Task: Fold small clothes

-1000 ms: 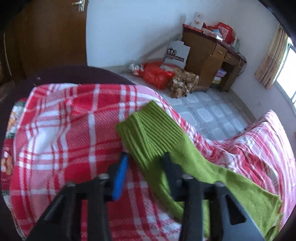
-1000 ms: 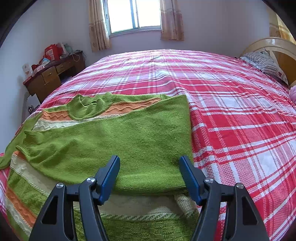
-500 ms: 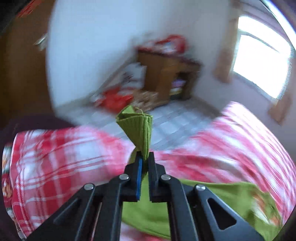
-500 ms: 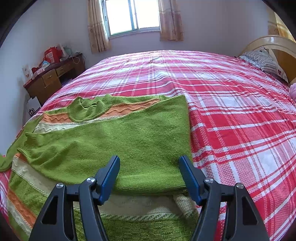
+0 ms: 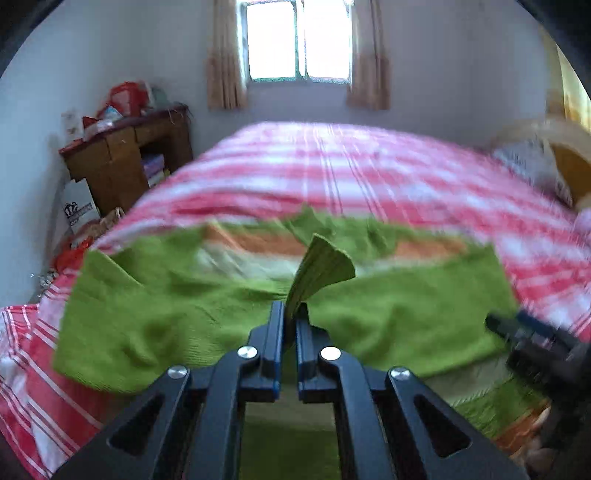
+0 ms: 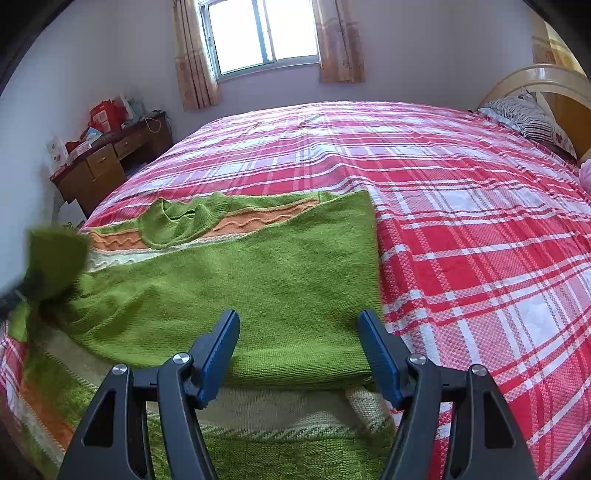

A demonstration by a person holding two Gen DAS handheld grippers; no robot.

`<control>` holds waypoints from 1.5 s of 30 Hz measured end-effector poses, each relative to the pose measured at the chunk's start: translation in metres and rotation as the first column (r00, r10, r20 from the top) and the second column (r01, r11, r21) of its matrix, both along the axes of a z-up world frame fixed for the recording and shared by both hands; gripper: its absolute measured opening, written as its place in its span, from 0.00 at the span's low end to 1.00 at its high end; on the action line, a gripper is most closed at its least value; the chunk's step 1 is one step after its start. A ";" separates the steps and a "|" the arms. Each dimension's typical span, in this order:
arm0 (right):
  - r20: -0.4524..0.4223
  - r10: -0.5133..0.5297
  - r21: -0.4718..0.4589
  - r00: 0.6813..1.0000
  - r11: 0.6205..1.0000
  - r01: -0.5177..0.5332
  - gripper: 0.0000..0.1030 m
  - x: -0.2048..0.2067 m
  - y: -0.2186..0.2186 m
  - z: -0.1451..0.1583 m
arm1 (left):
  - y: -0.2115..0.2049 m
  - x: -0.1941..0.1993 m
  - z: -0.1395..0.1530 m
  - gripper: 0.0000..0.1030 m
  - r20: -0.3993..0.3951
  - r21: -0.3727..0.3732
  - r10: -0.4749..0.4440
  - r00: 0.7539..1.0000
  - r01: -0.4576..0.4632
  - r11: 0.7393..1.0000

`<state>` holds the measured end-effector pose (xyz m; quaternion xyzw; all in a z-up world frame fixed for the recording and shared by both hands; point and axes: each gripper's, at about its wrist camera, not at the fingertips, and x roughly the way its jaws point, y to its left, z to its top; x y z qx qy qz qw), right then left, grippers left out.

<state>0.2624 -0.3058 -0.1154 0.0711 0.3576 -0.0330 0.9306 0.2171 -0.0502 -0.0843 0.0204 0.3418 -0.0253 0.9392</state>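
left gripper (image 5: 291, 314) clamped shut, right gripper (image 6: 297, 352) spread

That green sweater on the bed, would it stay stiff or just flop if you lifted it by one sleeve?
Probably floppy: the sleeve cuff pinched in the left gripper fans out loosely. The knit sweater lies rumpled on the bedspread, so it likely drapes and trails. It looks thick, perhaps clingy rather than slippery.

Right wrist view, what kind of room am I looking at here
Most likely a home bedroom: a large bed under a red plaid cover, a striped pillow by the headboard, and a curtained window.
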 end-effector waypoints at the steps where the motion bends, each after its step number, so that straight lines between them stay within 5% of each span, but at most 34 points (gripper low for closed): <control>1: 0.001 0.001 0.002 1.000 1.000 -0.001 0.66 0.000 -0.001 0.000 | -0.003 0.003 -0.010 0.09 -0.034 0.011 0.007 0.999 -0.006 1.000; 5: 0.001 0.001 0.003 1.000 1.000 -0.001 0.66 0.000 -0.001 0.000 | 0.004 -0.006 -0.022 0.24 -0.113 -0.003 -0.013 0.994 0.013 1.000; 6: 0.000 0.001 0.003 1.000 1.000 -0.001 0.66 0.000 -0.001 0.000 | 0.009 -0.012 -0.019 0.34 -0.104 -0.012 -0.030 0.994 0.029 1.000; 8: 0.001 0.001 0.006 1.000 1.000 -0.001 0.66 0.000 -0.001 0.000 | 0.022 -0.029 -0.015 0.78 -0.081 -0.031 -0.035 0.996 0.033 0.999; 9: 0.000 0.001 0.011 1.000 1.000 -0.001 0.66 0.000 -0.002 0.000 | 0.030 -0.035 -0.014 0.82 -0.060 -0.050 -0.016 0.998 0.013 0.999; 13: -0.019 0.030 0.113 0.999 0.993 -0.028 0.66 0.001 -0.002 0.007 | 0.082 -0.054 -0.018 0.81 -0.043 -0.108 0.099 0.994 -0.103 0.989; 15: 0.018 0.104 0.290 0.994 0.951 -0.105 0.66 0.002 0.005 0.017 | 0.103 -0.061 -0.028 0.79 -0.043 -0.116 0.163 0.986 -0.167 0.979; 18: 0.052 0.208 0.365 0.977 0.906 -0.213 0.66 0.012 0.045 0.027 | 0.116 -0.069 -0.044 0.79 -0.037 -0.098 0.230 0.972 -0.233 0.967; 24: -0.087 0.319 0.295 0.944 0.913 -0.282 0.65 0.052 0.126 0.001 | 0.112 -0.070 -0.057 0.90 -0.003 -0.118 0.229 0.973 -0.228 0.967; 28: -0.102 0.330 0.061 0.938 0.944 -0.325 0.25 0.056 0.161 -0.004 | 0.104 -0.068 -0.059 0.94 0.004 -0.099 0.220 0.975 -0.219 0.971; 31: -0.105 0.349 0.011 0.931 0.937 -0.350 0.10 0.058 0.170 0.002 | 0.108 -0.070 -0.060 0.97 0.005 -0.119 0.211 0.978 -0.209 0.971; 41: 0.226 0.379 -0.044 0.897 0.924 -0.379 0.10 0.043 0.151 0.145 | 0.113 -0.073 -0.058 0.98 0.002 -0.124 0.210 0.978 -0.208 0.970; 45: 0.291 0.320 -0.071 0.902 0.947 -0.313 0.10 0.026 0.113 0.167 | 0.115 -0.072 -0.058 0.98 0.003 -0.127 0.210 0.978 -0.208 0.970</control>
